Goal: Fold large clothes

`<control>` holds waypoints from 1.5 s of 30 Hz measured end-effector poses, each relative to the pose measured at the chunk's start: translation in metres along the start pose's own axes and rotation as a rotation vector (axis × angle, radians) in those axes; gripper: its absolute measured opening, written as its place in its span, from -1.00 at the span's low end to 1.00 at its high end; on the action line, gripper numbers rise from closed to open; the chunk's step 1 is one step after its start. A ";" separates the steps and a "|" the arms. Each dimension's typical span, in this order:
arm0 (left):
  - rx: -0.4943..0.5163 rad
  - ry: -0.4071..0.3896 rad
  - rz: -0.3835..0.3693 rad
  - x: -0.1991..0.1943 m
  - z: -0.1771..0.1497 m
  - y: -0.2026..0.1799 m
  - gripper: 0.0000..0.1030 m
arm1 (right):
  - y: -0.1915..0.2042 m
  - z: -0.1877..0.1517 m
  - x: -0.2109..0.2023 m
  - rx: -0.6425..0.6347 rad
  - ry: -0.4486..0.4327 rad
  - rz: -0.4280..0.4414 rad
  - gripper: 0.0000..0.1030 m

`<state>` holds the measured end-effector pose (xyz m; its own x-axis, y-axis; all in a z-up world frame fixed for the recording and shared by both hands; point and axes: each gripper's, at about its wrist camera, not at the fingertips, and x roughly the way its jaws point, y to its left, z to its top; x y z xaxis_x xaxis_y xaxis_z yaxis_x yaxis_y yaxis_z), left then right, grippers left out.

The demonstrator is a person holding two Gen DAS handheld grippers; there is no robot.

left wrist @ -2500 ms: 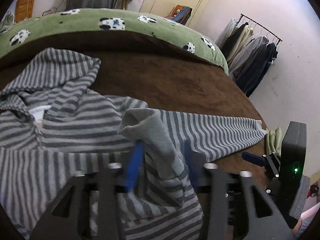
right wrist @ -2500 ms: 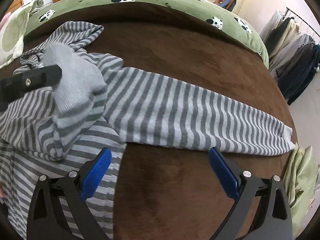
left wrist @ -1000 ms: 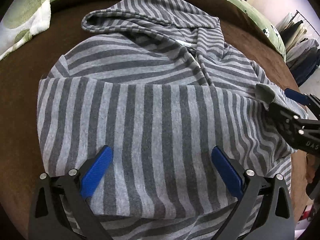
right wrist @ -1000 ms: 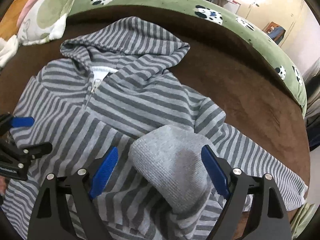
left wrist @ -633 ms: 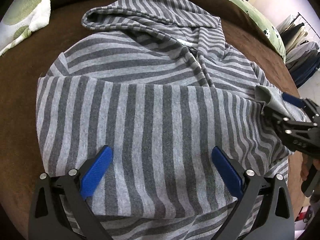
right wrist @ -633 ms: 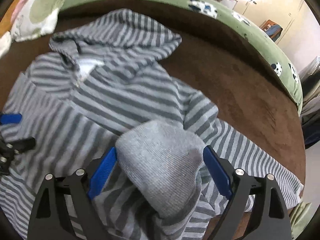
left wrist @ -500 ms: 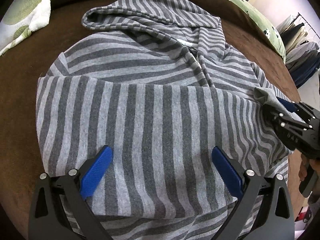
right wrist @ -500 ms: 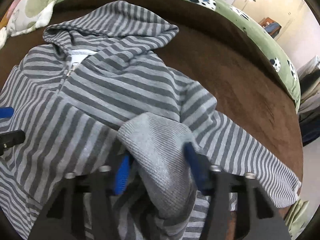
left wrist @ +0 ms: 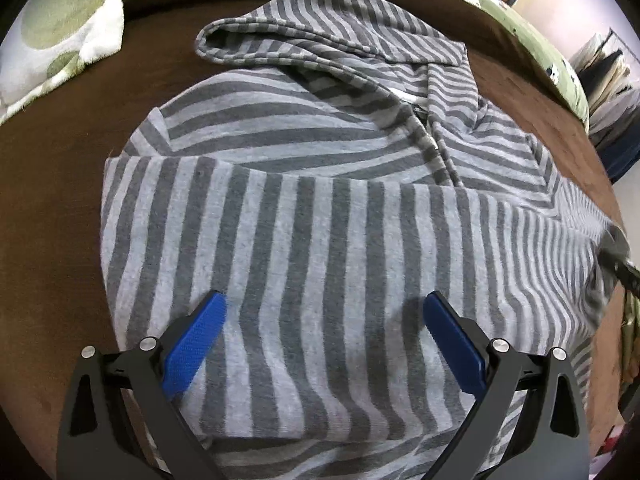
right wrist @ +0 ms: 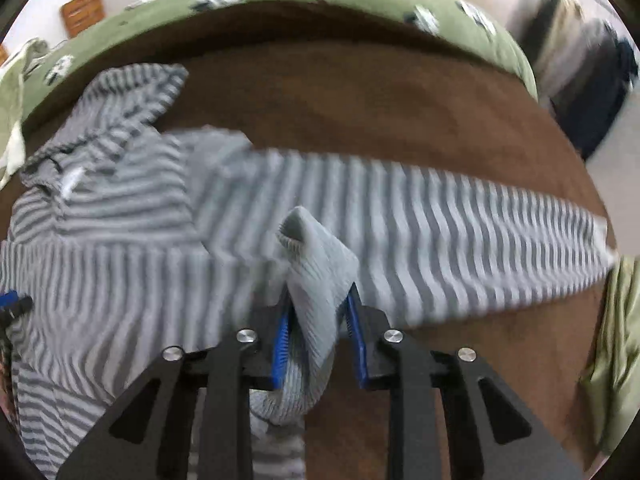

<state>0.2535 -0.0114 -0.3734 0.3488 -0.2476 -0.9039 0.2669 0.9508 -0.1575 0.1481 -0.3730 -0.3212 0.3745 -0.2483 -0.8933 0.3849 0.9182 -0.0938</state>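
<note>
My right gripper [right wrist: 318, 332] has just clenched on the plain grey cuff [right wrist: 316, 264], which half a second ago sat loosely between wider jaws, so I can carry this sleeve. My left gripper [left wrist: 324, 336] hovers released over the striped hoodie [left wrist: 320, 248], spread on the brown bed [left wrist: 52, 200]. No containers here.
</note>
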 end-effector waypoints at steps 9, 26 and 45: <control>0.038 0.011 0.030 0.002 -0.001 -0.004 0.88 | -0.033 -0.015 -0.010 0.040 -0.019 -0.127 0.41; -0.030 0.044 0.042 -0.002 0.000 -0.007 0.87 | 0.059 -0.010 -0.015 -0.087 -0.003 0.136 -0.02; 0.079 0.007 0.058 -0.027 0.007 -0.022 0.87 | 0.060 -0.018 -0.024 -0.078 -0.036 0.128 0.42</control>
<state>0.2441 -0.0263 -0.3428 0.3599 -0.1910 -0.9132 0.3164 0.9458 -0.0731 0.1473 -0.3067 -0.3136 0.4472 -0.1375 -0.8838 0.2659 0.9639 -0.0154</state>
